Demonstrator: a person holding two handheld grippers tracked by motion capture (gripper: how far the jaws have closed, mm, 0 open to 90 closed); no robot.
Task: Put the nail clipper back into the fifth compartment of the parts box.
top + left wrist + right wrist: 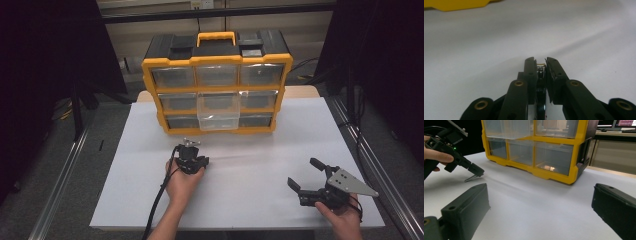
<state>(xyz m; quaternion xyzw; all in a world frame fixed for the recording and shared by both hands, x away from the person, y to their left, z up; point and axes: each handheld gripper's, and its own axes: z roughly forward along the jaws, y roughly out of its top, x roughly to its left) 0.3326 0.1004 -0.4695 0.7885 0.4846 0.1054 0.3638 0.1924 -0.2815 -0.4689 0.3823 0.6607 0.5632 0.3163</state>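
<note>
Clamped between the narrowed jaws of the left gripper [541, 65], a small metal clip-like piece [541, 72] was held low over the white table [260, 165], its long axis running along the jaws, just in front of the yellow organizer [217, 82], whose 1 pulled-out middle drawer [218, 111] lay straight ahead. The right gripper [306, 174], jaws spread wide and empty, was kept well apart. From the right gripper view, the piece's tip was seen slanting down to the table.
</note>
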